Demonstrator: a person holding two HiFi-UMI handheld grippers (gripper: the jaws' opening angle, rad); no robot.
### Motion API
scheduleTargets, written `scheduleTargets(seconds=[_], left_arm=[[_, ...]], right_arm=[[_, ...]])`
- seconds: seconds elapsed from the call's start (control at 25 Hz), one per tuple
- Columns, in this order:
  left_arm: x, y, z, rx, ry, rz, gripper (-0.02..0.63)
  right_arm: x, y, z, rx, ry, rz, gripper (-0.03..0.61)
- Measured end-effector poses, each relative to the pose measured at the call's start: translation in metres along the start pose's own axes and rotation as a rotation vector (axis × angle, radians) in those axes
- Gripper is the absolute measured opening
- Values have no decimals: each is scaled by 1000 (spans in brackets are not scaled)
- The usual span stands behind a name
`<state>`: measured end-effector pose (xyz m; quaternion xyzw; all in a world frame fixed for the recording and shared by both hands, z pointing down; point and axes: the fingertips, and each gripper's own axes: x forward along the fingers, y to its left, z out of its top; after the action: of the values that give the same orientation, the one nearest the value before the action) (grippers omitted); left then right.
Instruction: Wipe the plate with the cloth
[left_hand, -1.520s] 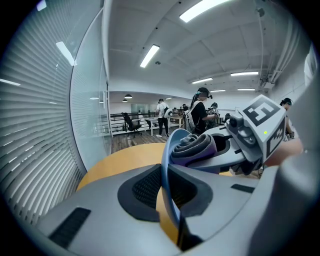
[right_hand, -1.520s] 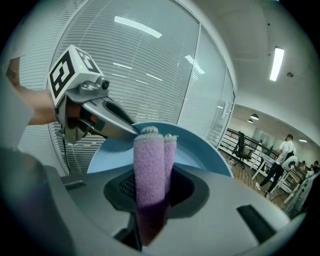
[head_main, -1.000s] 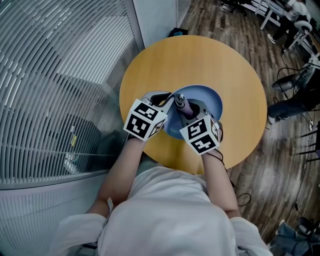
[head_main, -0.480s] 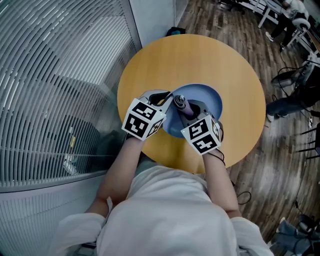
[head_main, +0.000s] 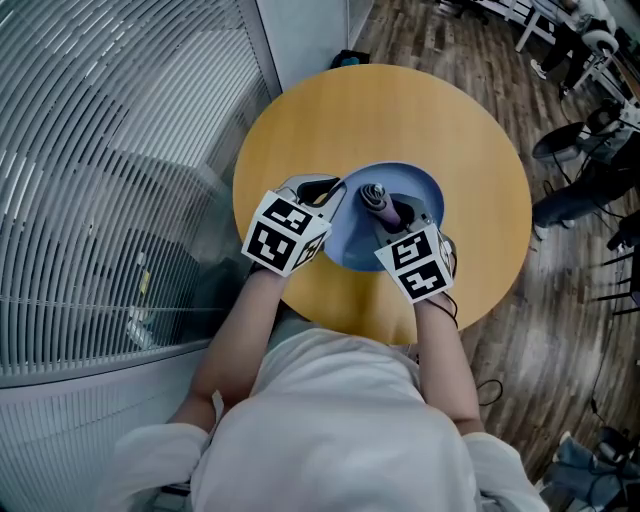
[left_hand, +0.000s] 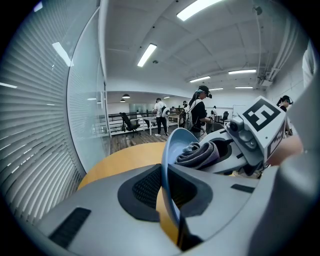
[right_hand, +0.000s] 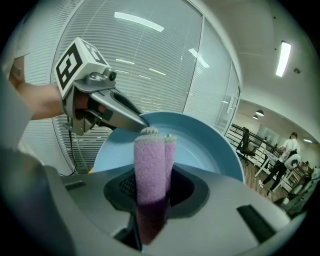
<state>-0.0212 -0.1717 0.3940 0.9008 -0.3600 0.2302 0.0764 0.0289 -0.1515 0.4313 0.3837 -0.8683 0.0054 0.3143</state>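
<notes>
Left hand-held gripper (left_hand: 168, 180) pinches the blue plate (head_main: 425, 195) by its rim over the bench (head_main: 470, 130). Right hand-held gripper (right_hand: 151, 196) clamps the folded purple cloth (right_hand: 150, 167).

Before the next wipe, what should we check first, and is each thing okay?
1. Left gripper shut on the plate rim: ok.
2. Right gripper shut on the rolled cloth: ok.
3. Cloth's tip over the plate's inside: ok.
4. Cloth pressing on the plate: cannot tell.
5. Plate above the table, not past its edge: ok.
6. Room between the cloth and the left gripper's tip: cannot tell; they look close in the right gripper view.
</notes>
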Motion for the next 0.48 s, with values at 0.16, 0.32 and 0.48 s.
scheduleTargets(seconds=[0.16,0.32,0.48], left_arm=[[-1,2,2,2,4,1,28],[-4,2,1,2,6,5,28],[-6,2,1,-3,5,8,28]], right_arm=[[-3,-13,-3,31,1,-22,103],[-8,-23,-7,60,4,-50,103],[-13,-35,-14,85,5,-79,103]])
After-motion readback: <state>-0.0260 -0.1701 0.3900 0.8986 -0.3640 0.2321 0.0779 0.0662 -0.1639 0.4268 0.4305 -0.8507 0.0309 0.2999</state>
